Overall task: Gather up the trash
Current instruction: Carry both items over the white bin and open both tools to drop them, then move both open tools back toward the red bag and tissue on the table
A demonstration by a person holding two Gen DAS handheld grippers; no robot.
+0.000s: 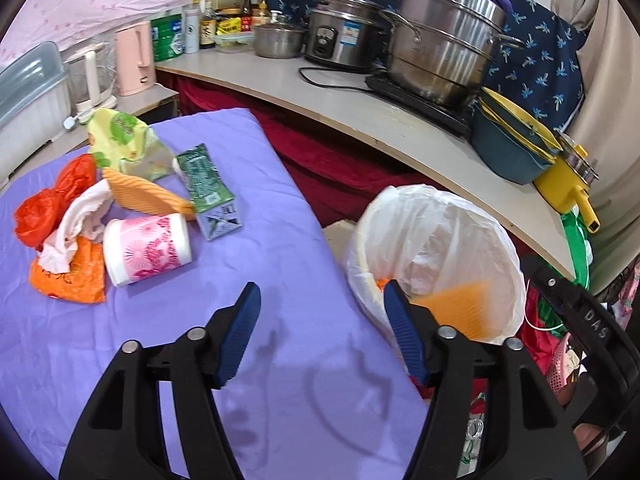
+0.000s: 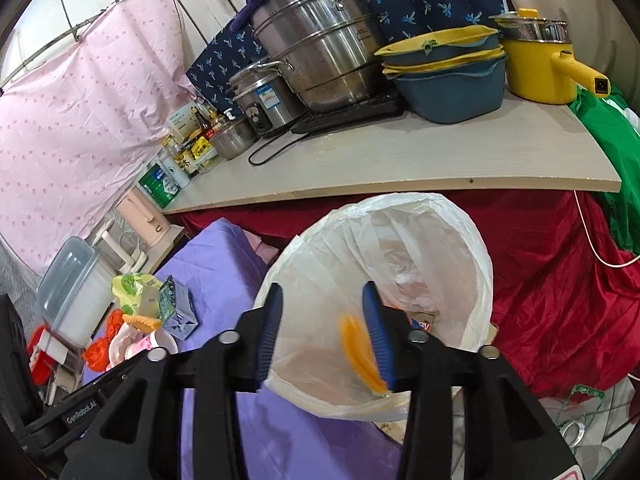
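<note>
A pile of trash lies on the purple cloth [image 1: 260, 280]: a pink flowered cup [image 1: 148, 250] on its side, a green and blue carton [image 1: 210, 192], an orange ribbed wrapper [image 1: 144, 194], a yellow-green bag [image 1: 124, 142], red and orange bags [image 1: 48, 208] and white tissue [image 1: 78, 224]. My left gripper [image 1: 320, 312] is open and empty, right of the pile. My right gripper [image 2: 322, 320] is open over the white-lined bin [image 2: 476, 256]. A blurred orange ribbed piece [image 2: 360, 356] is loose by its right finger, in the bin's mouth; it also shows in the left wrist view [image 1: 464, 308].
A wooden counter [image 1: 360, 120] behind holds a steel steamer pot [image 1: 444, 44], a rice cooker [image 1: 340, 32], blue and yellow basins [image 1: 516, 144], a yellow pot [image 1: 568, 184] and bottles. Red cloth [image 2: 560, 280] hangs below it. A pink kettle [image 1: 134, 58] stands far left.
</note>
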